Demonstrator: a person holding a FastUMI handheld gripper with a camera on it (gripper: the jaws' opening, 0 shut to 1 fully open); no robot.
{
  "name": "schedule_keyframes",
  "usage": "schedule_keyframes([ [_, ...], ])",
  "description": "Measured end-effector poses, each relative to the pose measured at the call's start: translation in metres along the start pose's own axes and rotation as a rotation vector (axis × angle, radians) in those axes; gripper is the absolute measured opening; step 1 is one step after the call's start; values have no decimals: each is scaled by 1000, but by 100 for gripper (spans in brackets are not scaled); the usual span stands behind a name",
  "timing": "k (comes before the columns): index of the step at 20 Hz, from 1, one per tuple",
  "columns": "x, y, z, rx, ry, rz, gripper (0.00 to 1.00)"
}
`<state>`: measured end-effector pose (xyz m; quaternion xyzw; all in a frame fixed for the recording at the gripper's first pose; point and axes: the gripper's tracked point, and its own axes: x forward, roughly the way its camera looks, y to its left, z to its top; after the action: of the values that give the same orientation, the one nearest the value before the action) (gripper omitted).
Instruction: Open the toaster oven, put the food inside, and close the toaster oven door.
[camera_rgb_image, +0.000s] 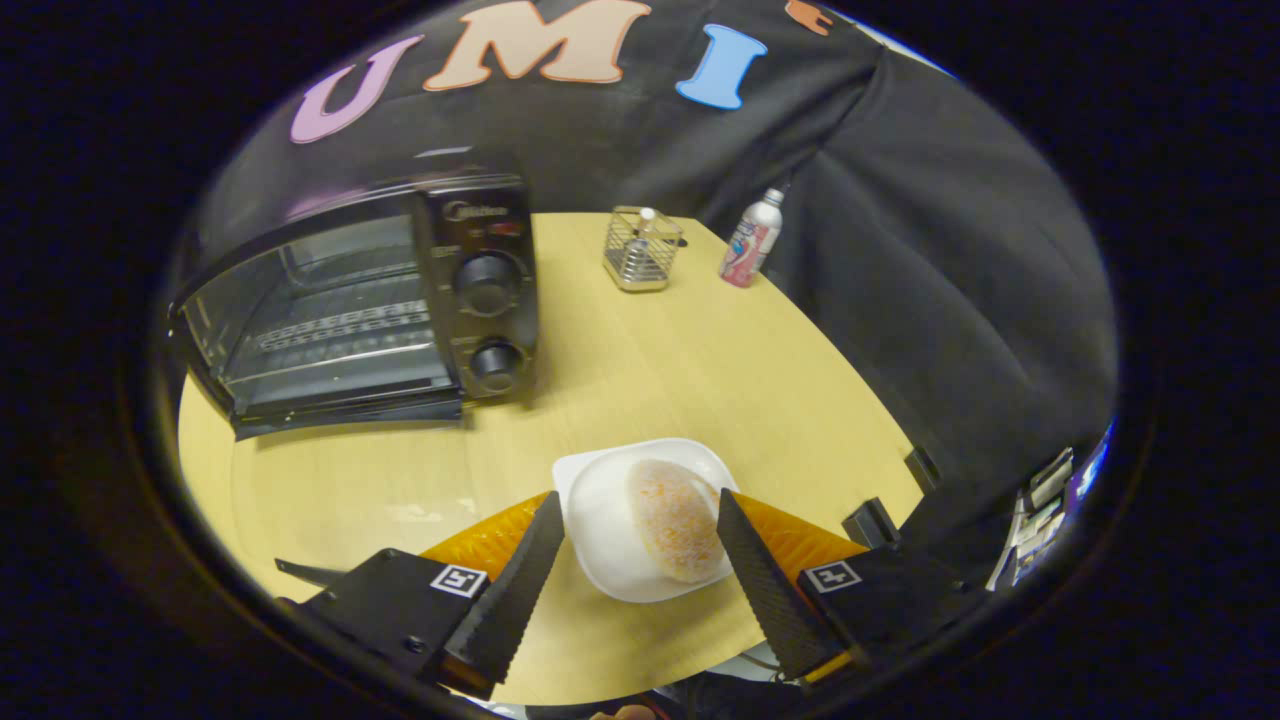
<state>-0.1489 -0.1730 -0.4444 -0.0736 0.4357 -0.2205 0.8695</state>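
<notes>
A black toaster oven stands on the wooden table, beyond my fingers and to their left. Its glass door hangs folded down, so the wire rack inside shows. A pale round bun lies on a white plate just ahead of me, between my two fingers. My gripper is open, with its fingers on either side of the plate and a gap to the bun on both sides. Nothing is held.
A small wire basket with a little bottle in it stands near the table's far edge. A pink and white bottle stands just right of the basket. The table's right edge curves close by my right finger.
</notes>
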Motion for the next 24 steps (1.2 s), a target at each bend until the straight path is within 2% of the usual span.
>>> schedule_keyframes([
  [7, 53, -22, -30, 49, 142, 10, 99],
  [14, 72, -10, -46, 169, 196, 113, 100],
  [16, 74, -9, -47, 209, 206, 134, 94],
  [24, 71, -14, -29, 300, 178, 108, 72],
])
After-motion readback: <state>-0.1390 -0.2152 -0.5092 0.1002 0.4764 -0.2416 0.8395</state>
